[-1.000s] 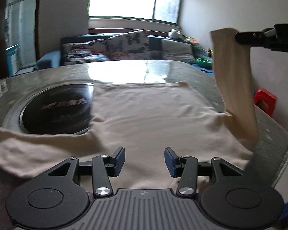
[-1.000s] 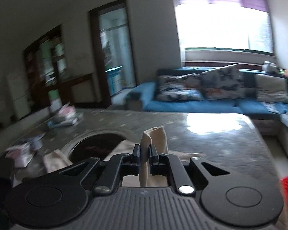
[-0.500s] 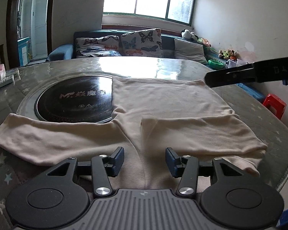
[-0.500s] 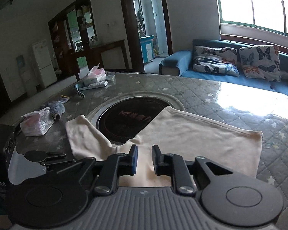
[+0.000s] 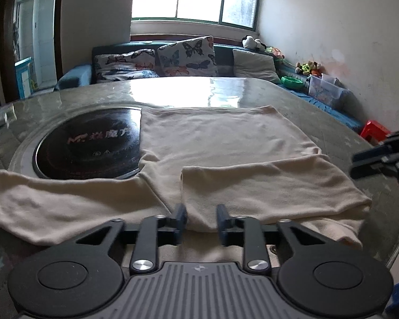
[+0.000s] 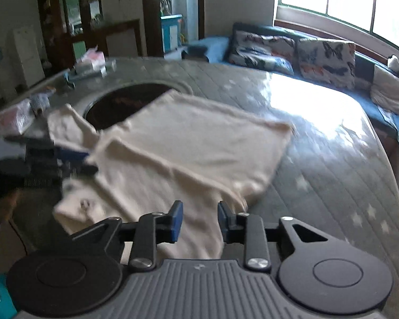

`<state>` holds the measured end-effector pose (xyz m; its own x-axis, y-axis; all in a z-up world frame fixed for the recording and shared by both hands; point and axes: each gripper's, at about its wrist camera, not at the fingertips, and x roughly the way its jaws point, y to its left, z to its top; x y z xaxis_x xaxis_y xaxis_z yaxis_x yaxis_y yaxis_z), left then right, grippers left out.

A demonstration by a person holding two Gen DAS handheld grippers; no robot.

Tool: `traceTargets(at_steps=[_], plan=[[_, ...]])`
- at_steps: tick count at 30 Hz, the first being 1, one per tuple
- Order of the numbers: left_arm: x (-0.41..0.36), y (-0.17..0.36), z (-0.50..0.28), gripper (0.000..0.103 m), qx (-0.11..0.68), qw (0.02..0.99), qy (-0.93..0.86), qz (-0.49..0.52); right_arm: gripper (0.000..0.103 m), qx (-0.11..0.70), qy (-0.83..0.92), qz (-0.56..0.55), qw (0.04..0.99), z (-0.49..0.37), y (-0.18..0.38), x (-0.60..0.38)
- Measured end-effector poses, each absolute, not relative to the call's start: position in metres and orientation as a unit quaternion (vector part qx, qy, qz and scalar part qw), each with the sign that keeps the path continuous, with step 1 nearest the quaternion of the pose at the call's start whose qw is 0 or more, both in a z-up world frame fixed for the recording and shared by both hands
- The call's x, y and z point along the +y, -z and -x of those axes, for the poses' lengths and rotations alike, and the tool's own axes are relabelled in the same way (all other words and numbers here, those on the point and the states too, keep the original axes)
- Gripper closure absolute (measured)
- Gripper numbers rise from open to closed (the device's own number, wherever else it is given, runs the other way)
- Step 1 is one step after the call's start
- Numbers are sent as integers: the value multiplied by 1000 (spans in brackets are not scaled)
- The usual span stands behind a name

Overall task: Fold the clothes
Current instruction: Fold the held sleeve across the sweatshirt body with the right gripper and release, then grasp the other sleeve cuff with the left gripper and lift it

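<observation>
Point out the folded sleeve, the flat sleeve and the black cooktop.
folded sleeve (image 5: 266, 186), left wrist view, middle of the flap lying over the shirt body
flat sleeve (image 5: 66, 202), left wrist view, middle of its spread cloth
black cooktop (image 5: 93, 146), left wrist view, bare glass

Garment (image 5: 220, 146) spread on the table (image 5: 252, 90) ahead of the left gripper (image 5: 199, 220); one sleeve (image 5: 266, 188) folded across its body, other sleeve (image 5: 61, 199) extending left; cooktop (image 5: 90, 146) ahead-left, partly under garment; sofa (image 5: 173, 61) behind table; right gripper (image 5: 380, 156) at far right.
</observation>
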<state>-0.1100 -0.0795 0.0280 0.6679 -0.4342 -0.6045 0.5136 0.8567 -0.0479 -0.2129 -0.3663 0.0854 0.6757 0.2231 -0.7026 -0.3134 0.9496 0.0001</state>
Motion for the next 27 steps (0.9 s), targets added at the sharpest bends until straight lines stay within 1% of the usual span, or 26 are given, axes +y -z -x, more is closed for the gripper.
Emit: traceTargets(at_steps=[1,2,4,7,9,11,15,16,17,23,27], plan=[[-80,-29,111,93,310,912,260,-67,64,378,-146,64,912,217,-82,-368],[-80,-31,111,96,306,913,260,-69,59,382,-144,67,910,221,-80,-370],[-81,-36,113,98,297,916,260,-73,57,389,-142,74,907,230,-74,-373],[-81,-43,115,98,285,919,261,-75,58,399,-138,85,903,242,-65,-378],[-80,-50,115,99,280,921,263,-68,61,402,-136,87,901,248,-61,-381],[-79,-56,116,99,274,923,264,-64,80,401,-132,83,903,249,-59,-382],[-76,-63,115,99,273,923,267,-51,88,406,-132,80,901,250,-57,-385],[-75,-64,114,99,275,922,267,-47,94,406,-128,86,901,251,-56,-386],[-74,-64,113,99,278,921,268,-44,97,408,-126,87,900,252,-55,-386],[-71,-46,109,98,320,908,264,-53,98,420,-130,90,894,256,-54,-390],[-65,-38,110,95,331,908,248,-68,94,410,-135,88,898,254,-65,-395]])
